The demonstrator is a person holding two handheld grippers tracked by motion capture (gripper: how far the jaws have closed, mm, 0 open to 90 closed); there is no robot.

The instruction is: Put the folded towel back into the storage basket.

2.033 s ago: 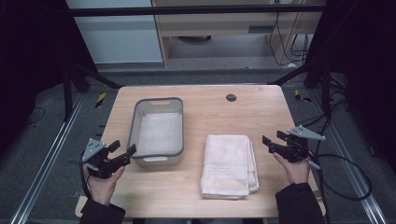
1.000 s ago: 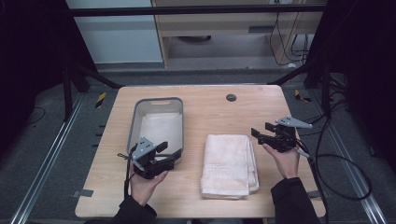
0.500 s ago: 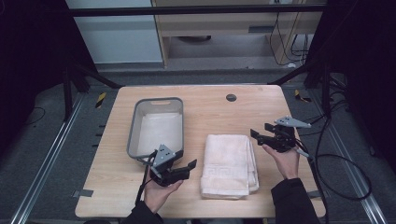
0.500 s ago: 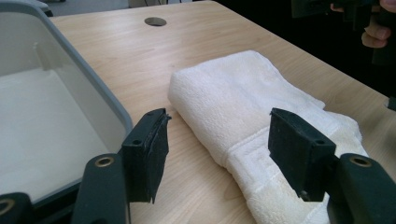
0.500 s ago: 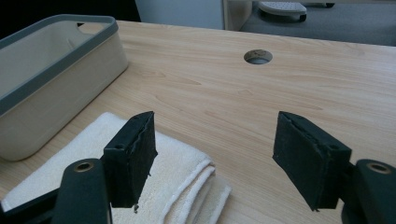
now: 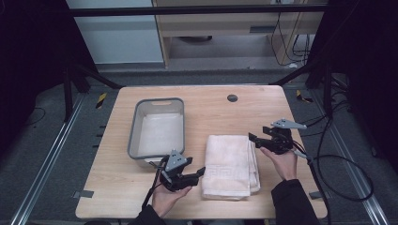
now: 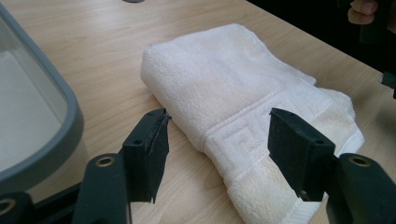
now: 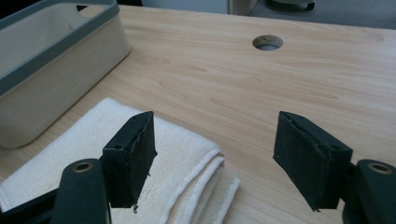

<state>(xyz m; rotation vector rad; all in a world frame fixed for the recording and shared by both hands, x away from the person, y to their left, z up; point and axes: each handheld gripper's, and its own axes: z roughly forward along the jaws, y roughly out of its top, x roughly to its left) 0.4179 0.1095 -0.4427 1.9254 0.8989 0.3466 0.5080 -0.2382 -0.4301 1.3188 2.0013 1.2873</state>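
Your left hand-held gripper and right hand-held gripper both have their jaws apart, gripping nothing, at opposite edges of the folded towel on the table.

towel: near end cut off, left gripper view | tub: left part cut off, right gripper view
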